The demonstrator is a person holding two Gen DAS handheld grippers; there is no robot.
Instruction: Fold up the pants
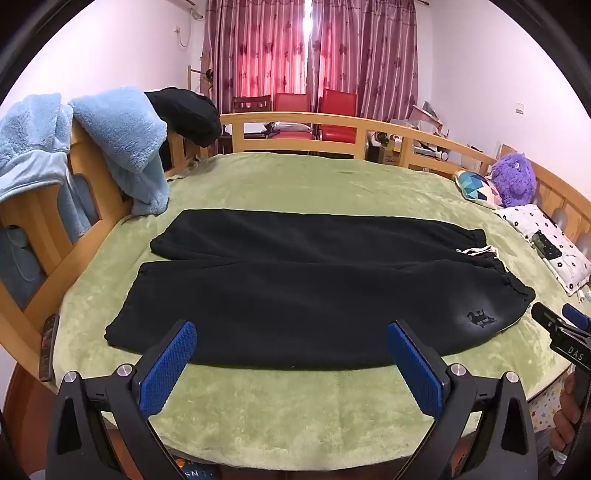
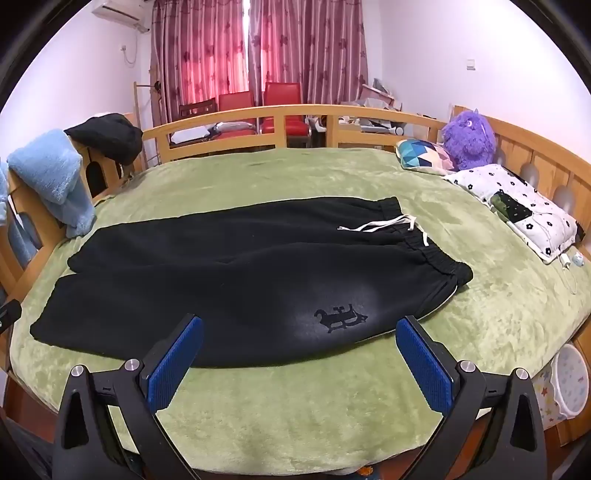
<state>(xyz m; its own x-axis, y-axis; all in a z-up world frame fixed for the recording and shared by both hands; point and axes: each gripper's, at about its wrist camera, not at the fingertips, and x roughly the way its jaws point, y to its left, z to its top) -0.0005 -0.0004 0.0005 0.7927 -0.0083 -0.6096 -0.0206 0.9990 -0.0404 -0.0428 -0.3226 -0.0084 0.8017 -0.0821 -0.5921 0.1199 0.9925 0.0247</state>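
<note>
Here the black pants (image 1: 295, 280) lie flat across the middle of the green blanket (image 1: 295, 406), waistband and white drawstring (image 2: 384, 225) toward the right of the frame. The left gripper (image 1: 291, 354) hangs wide open at the bottom edge, holding nothing, just short of the near trouser leg; the right gripper (image 2: 299, 350) likewise (both empty). A purple plush toy (image 2: 469, 138) sits at the upper right

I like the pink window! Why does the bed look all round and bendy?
Both views use fisheye lenses: in the left wrist view the bed rail bows; in the right wrist view the green blanket curves. Daylight glares between the curtains, and corners go black.
</note>
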